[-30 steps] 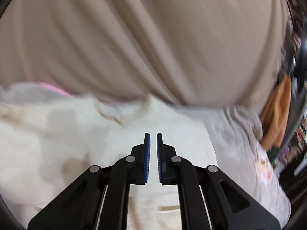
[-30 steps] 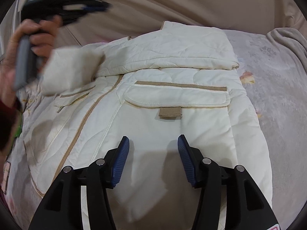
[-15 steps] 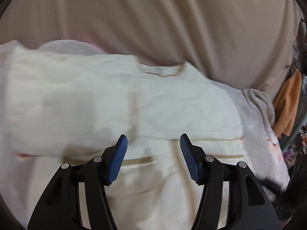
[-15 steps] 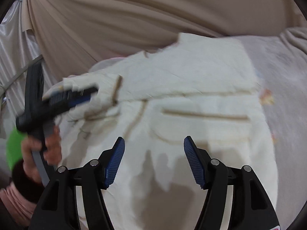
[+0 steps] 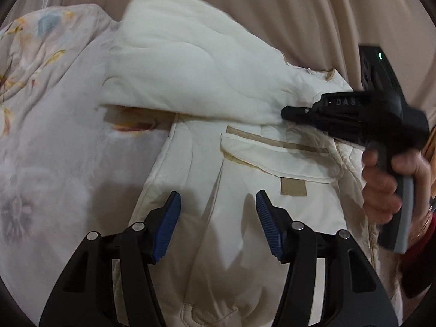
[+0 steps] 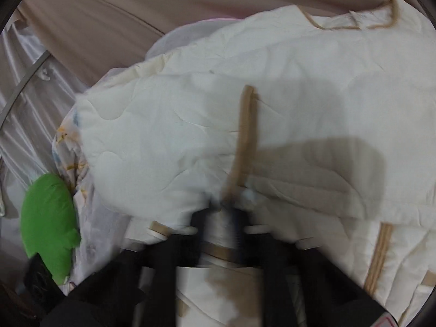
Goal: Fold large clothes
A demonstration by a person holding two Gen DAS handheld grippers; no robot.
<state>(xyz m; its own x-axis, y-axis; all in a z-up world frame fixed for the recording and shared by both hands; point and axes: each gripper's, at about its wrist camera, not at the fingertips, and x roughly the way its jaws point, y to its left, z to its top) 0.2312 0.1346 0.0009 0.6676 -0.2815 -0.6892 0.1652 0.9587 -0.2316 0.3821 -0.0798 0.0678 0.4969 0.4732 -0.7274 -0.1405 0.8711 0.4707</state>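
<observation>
Fold partly done: right gripper (image 5: 284, 114) pinches jacket (image 5: 245, 218) sleeve (image 5: 190, 70) laid across chest, left gripper (image 5: 218, 218) agape and empty; hem unfolded.

A quilted jacket (image 5: 245, 218) was spread on a bed cover (image 5: 54, 141), with a curtain (image 5: 272, 5) hung behind both. One sleeve (image 5: 190, 76) was folded across the jacket's upper part, above a flap pocket (image 5: 278, 160), and its end was met from the right by the right gripper (image 5: 283, 113), carried in the right hand (image 5: 381, 188). The left gripper (image 5: 218, 218) was held over the jacket's lower front, below the pocket. In the right wrist view, a cushion (image 6: 49, 226) was seen at the left, beside the bed cover's edge.
</observation>
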